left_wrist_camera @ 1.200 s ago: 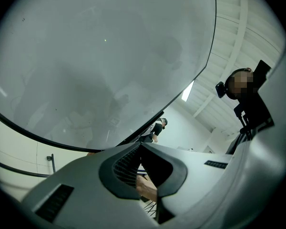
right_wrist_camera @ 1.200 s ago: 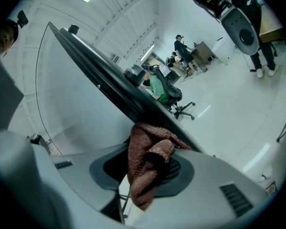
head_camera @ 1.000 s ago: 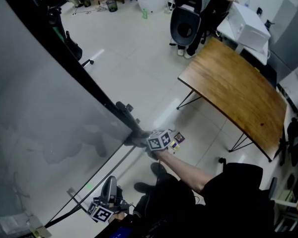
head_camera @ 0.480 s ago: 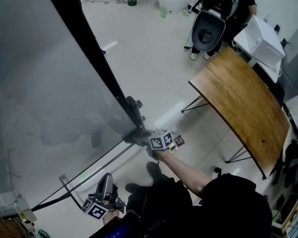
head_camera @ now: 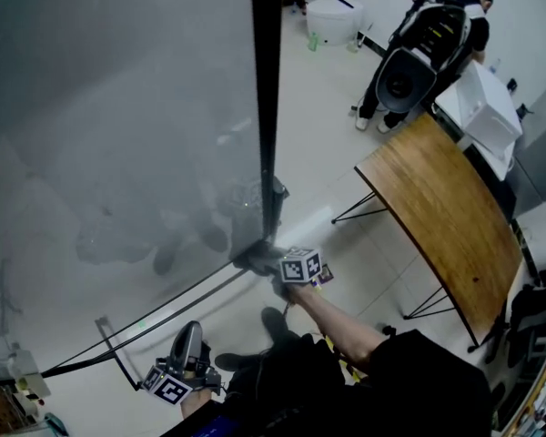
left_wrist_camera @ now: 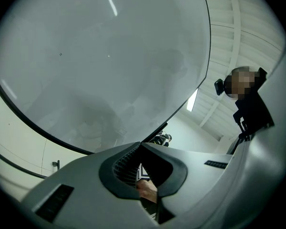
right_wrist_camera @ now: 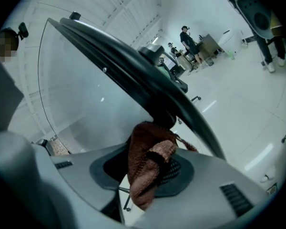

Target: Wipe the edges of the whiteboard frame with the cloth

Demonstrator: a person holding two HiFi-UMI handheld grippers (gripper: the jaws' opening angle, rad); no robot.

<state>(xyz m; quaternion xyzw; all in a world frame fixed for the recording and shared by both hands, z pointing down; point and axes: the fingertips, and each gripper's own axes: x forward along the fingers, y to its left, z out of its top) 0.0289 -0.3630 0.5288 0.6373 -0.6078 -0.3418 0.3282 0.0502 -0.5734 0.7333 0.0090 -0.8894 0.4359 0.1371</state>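
Right tool, head view: clenched on the cloth at the lower corner of the whiteboard frame; left tool hangs low, well apart. Left gripper view: jaws together, nothing between. Right gripper view: cloth bunched between the jaws, against the dark edge. It looks soft and light and may slip; best pinched mid-fold.

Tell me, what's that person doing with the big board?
A person is cleaning a whiteboard. The right hand-held gripper is clamped on a brown cloth and holds it against the lower end of the board's black frame, near the corner. The left hand-held gripper is down low, away from the frame, with its jaws shut and nothing in them.
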